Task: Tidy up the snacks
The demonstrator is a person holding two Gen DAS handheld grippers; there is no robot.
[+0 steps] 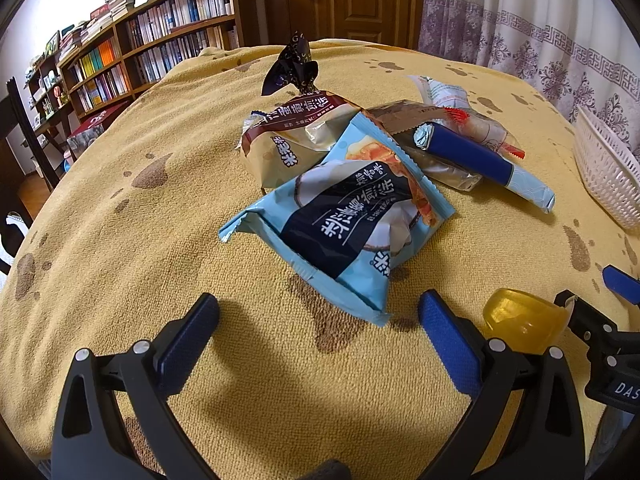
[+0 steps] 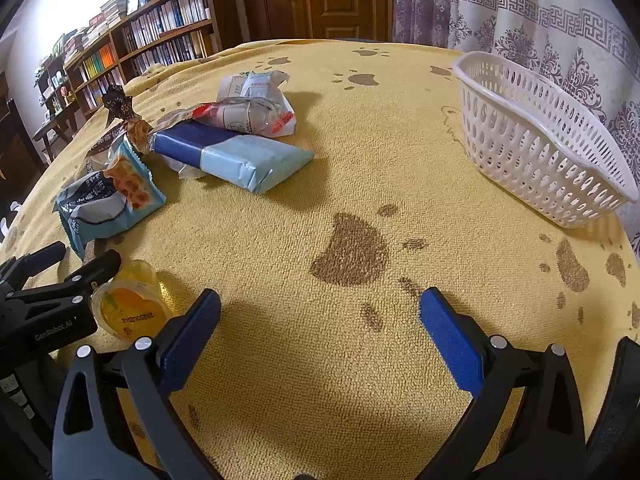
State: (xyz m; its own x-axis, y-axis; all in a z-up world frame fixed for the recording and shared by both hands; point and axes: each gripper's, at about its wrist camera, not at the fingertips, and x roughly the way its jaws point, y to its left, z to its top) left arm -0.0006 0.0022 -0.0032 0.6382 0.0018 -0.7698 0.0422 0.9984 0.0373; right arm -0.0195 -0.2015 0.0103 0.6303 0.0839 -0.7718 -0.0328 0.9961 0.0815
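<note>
Yellow paw-print cloth over the counter (image 2: 304, 184), wooden bookshelf (image 1: 160, 36) behind, white perforated plastic basket (image 2: 532, 136) whole only from the right, both tools, left (image 1: 319, 314) and right (image 2: 320, 312), gaping, empty

a light blue snack bag (image 1: 340, 216) lies nearest, leaning on a brown bag (image 1: 288, 136); a blue bar (image 2: 236, 156) and white packets (image 2: 256, 104) lie behind. an orange jelly cup (image 2: 130, 304) sits apart.
</note>
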